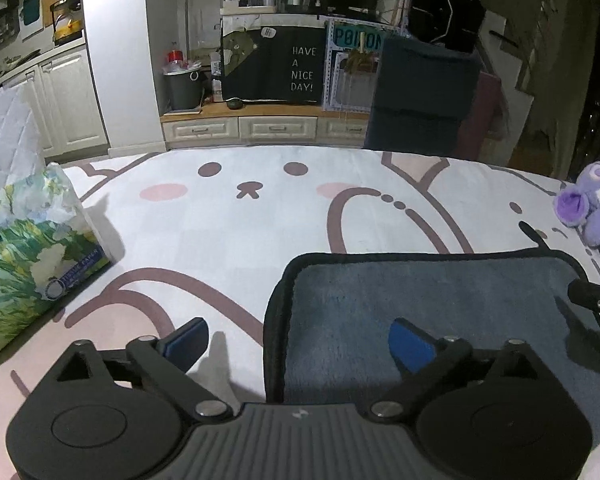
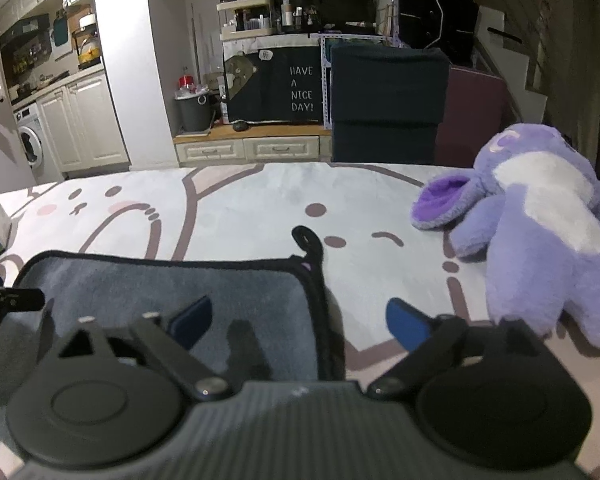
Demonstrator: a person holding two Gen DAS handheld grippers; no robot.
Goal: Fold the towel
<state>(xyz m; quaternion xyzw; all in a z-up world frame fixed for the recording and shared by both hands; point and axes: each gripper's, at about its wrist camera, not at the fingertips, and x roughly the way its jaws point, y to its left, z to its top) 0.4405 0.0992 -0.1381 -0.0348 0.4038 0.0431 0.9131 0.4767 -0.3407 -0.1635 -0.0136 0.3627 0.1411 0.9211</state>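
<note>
**Left wrist view: both grippers wide open over the towel's side edges**

Left wrist view shows your left gripper (image 1: 300,344) spread wide, holding nothing, its fingers straddling the left edge of the grey towel (image 1: 440,304): the left finger (image 1: 190,336) sits over the bear-print blanket (image 1: 228,224), the right finger (image 1: 410,344) over the towel's pile. To the left of that gripper, well apart from the towel, a floral tissue pack (image 1: 32,252) stands on the blanket. Far to the right, beyond the towel's far right corner, a purple plush toy (image 1: 596,208) lies at the blanket's edge.

In the right wrist view, your right gripper (image 2: 300,324) is equally wide and empty, straddling the towel's (image 2: 172,292) black-bound right edge. Its left finger (image 2: 192,320) is over the towel, its right finger (image 2: 406,322) over the blanket (image 2: 240,208). The plush toy (image 2: 540,232) lies just to the right of this gripper, near the right finger and apart from the towel.

The towel lies flat just ahead of and below both grippers, its long axis running left to right across your view. Its hanging loop (image 2: 306,238) sticks out from the far right corner, pointing away from you.
</note>
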